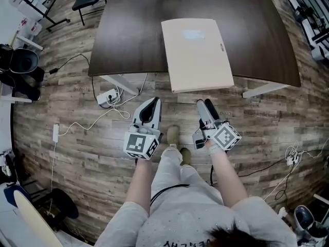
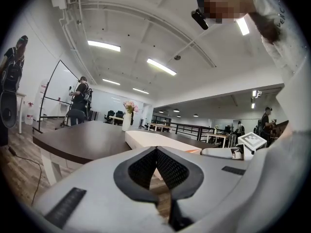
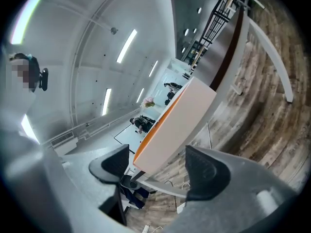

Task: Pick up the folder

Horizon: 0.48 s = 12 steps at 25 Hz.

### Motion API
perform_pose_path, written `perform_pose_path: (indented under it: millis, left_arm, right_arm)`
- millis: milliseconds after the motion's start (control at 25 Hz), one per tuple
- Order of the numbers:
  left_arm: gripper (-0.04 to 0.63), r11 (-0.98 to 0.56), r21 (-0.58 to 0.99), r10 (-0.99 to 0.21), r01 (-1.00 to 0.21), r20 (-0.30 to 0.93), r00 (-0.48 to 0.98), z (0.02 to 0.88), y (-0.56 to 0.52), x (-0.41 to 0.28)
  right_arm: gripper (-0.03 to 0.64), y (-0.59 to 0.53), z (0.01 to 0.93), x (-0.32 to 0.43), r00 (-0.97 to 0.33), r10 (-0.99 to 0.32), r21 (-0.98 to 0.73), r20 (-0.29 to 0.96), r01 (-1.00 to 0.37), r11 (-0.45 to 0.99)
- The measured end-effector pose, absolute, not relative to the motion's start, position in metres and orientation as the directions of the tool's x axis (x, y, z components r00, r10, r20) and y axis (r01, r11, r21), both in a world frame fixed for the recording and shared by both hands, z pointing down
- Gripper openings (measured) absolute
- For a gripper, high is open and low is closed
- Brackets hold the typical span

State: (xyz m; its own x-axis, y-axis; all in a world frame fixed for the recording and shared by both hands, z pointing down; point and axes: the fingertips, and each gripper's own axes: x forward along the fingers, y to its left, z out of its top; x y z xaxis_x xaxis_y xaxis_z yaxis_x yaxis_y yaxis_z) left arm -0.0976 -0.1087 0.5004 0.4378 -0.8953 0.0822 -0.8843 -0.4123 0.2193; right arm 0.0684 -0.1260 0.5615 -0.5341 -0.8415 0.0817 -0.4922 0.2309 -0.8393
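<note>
The left gripper (image 1: 152,103) has its jaws closed tip to tip, with nothing between them; its own view (image 2: 156,149) shows the dark pads meeting. The right gripper (image 1: 204,104) stands wide open and rolled onto its side. In its own view (image 3: 160,165) the folder's corner sits framed in the gap, well clear of both pads. Each gripper carries a cube (image 1: 140,144) with black-and-white square markers and no readable text.

Both grippers hang over the floor (image 1: 77,107), side by side, short of the tabletop (image 1: 128,35). The folder (image 1: 198,53) is plain beige and lies flat on the tabletop directly ahead. Its near edge juts out past the tabletop's front edge, toward the grippers. A pale patch on its cover may be a label, but no writing can be made out. An orange strip runs along its side (image 3: 175,125).

The tabletop is dark brown and bare around the folder, with a vase of flowers (image 2: 128,118) at the far side. The floor is grey wood plank. A white power strip (image 1: 107,96) and its cables lie to the left, under the tabletop's corner.
</note>
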Motion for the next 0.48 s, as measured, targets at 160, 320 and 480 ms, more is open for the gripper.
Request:
perform_pose_path:
  millis: [160, 320, 480]
  left_arm:
    - [-0.002, -0.419, 0.232, -0.889, -0.878, 0.091, 0.448, 0.508, -0.129, -0.100]
    - [-0.002, -0.425, 0.241, -0.884, -0.873, 0.096, 0.457, 0.518, -0.148, -0.098]
    - [-0.002, -0.437, 0.243, -0.876, -0.866, 0.106, 0.471, 0.526, -0.160, -0.093]
  right_arm:
    - [0.384, -0.148, 0.559, 0.061, -0.531, -0.846, -0.872, 0.047, -0.435, 0.224]
    - [0.409, -0.170, 0.568, 0.063, -0.509, -0.860, -0.890, 0.050, -0.413, 0.193]
    - [0.423, -0.182, 0.572, 0.062, -0.502, -0.864, -0.906, 0.038, -0.382, 0.183]
